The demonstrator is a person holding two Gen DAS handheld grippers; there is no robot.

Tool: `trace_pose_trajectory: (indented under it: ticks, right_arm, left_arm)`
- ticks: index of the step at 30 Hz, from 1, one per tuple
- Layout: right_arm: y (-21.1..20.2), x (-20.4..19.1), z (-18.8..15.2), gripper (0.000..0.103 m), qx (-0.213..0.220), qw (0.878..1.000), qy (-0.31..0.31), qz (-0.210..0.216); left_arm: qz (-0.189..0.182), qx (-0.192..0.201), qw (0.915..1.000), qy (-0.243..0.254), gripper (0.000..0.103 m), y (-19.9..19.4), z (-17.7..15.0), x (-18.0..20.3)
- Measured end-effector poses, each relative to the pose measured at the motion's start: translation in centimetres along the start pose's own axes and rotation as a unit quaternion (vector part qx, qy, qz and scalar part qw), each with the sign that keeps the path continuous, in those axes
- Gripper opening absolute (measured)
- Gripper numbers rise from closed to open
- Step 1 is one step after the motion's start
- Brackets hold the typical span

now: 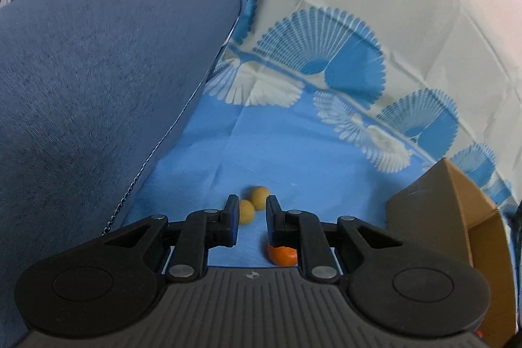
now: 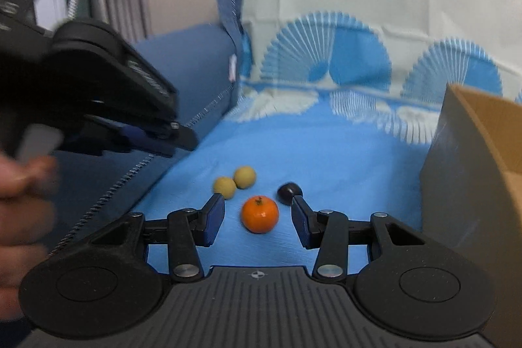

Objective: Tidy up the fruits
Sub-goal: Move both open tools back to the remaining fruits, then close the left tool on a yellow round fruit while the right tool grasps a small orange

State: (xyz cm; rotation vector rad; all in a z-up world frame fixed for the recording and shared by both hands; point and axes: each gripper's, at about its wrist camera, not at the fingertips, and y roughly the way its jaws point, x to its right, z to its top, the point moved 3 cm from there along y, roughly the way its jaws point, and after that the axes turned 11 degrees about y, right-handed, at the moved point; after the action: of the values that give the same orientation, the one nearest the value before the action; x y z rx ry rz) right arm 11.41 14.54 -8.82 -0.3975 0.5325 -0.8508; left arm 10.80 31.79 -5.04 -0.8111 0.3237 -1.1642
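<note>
While both grippers hang above the blue patterned cloth, no fruit is held, so the step in hand appears to be the approach to a first pick. The right gripper stands with its jaws spread wide and empty, and the orange fruit lies on the cloth between the two fingers, touching neither. The left gripper has its jaws parted by a narrower gap, also empty; two yellow fruits lie just beyond its tips, touching each other. A dark fruit lies just beside the right finger of the right gripper; its kind cannot be told through the blur. The cardboard box stands at the right, near the fruit, and is probably the destination. The next move calls for lowering the right gripper so the pads flank the orange fruit at its widest girth, then closing gently, since a round fruit may roll away. The orange fruit is nearly spherical with no marked long axis; its stem end faces upward and slightly away from the camera.
</note>
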Motion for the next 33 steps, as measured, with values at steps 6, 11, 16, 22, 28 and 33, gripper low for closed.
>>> trace_pose_trajectory:
  ticks: [6, 11, 16, 22, 28, 33]
  right_arm:
    - [4.3, 1.4, -0.4, 0.048, -0.027, 0.999, 0.014, -0.014]
    - [6.2, 1.7, -0.8, 0.052, -0.055, 0.998, 0.036, 0.013]
    - [6.4, 1.3, -1.0, 0.043, -0.061, 0.998, 0.026, 0.021]
    - [6.4, 1.5, -1.1, 0.041, -0.067, 0.997, 0.019, 0.024]
    - [6.0, 1.7, -1.0, 0.038, -0.066, 0.997, 0.025, 0.026]
    - [4.4, 1.9, -0.4, 0.038, -0.054, 0.998, 0.011, 0.022]
  left_arm:
    - [0.015, -0.033, 0.9994, 0.000, 0.027, 2.2, -0.4, -0.9]
    - [0.019, -0.045, 0.9988, 0.001, 0.027, 3.5, -0.3, -1.6]
    - [0.012, -0.044, 0.9987, 0.023, 0.029, 4.5, 0.0, -0.8]
    - [0.017, -0.045, 0.9977, 0.047, 0.029, 6.7, 0.3, 0.7]
    - [0.034, -0.064, 0.9941, 0.081, 0.029, 8.5, 0.0, 1.1]
    - [0.036, -0.064, 0.9920, 0.103, 0.027, 8.6, -0.3, 1.6]
